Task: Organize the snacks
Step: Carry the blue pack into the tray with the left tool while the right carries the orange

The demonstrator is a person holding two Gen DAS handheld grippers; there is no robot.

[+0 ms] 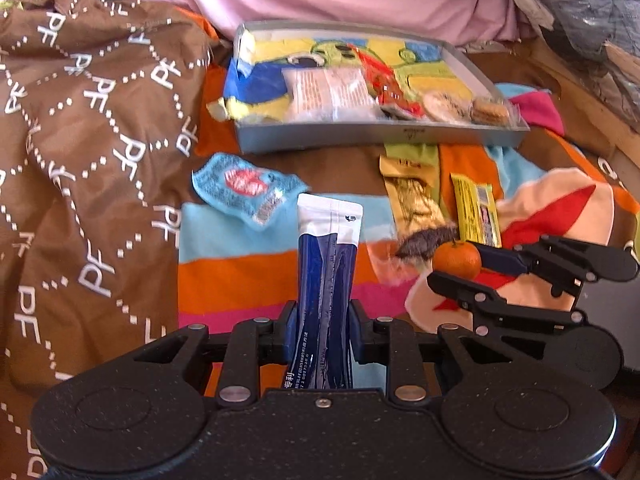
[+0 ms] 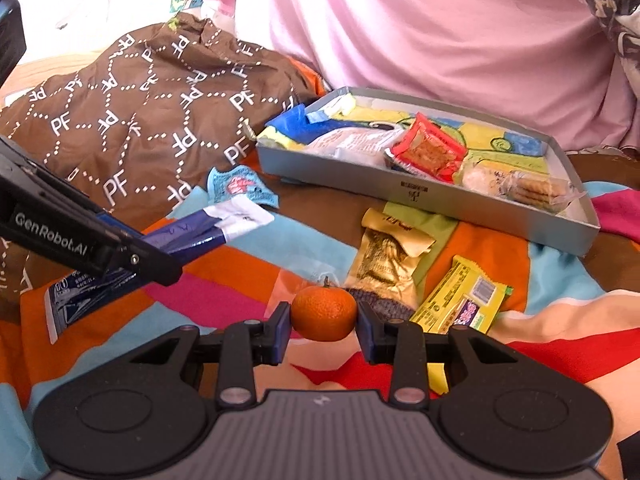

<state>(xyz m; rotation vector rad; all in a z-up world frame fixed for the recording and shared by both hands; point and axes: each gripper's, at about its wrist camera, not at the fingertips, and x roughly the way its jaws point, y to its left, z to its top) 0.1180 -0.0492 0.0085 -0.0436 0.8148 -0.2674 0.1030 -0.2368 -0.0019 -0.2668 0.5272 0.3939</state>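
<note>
While both tools sit low over the striped blanket (image 2: 224, 272), we read the left gripper (image 1: 323, 330) as clamped on a blue and white stick sachet (image 1: 329, 264), which stands out forward between its fingers. We find the right gripper (image 2: 323, 330) closed against a small orange mandarin (image 2: 324, 312), one blue pad on each side of the fruit. We cannot confirm from either view whether the mandarin is lifted or touching the blanket.

We locate the grey tray (image 2: 424, 194) beyond both grippers, against a pink cloth (image 2: 440, 32). It holds a white packet (image 1: 328, 94), a red packet (image 2: 430, 152) and wrapped biscuits (image 2: 532, 188).

Loose on the blanket we note:
- a light blue packet (image 1: 244, 186), between the tray and the sachet tip;
- a gold packet (image 2: 384, 264), just below the tray's near wall;
- a yellow packet (image 2: 460, 300), beside the gold one;
- a dark item (image 1: 426, 242), just behind the mandarin.

A brown quilt printed "PF" (image 1: 80, 140) lies to the left.
</note>
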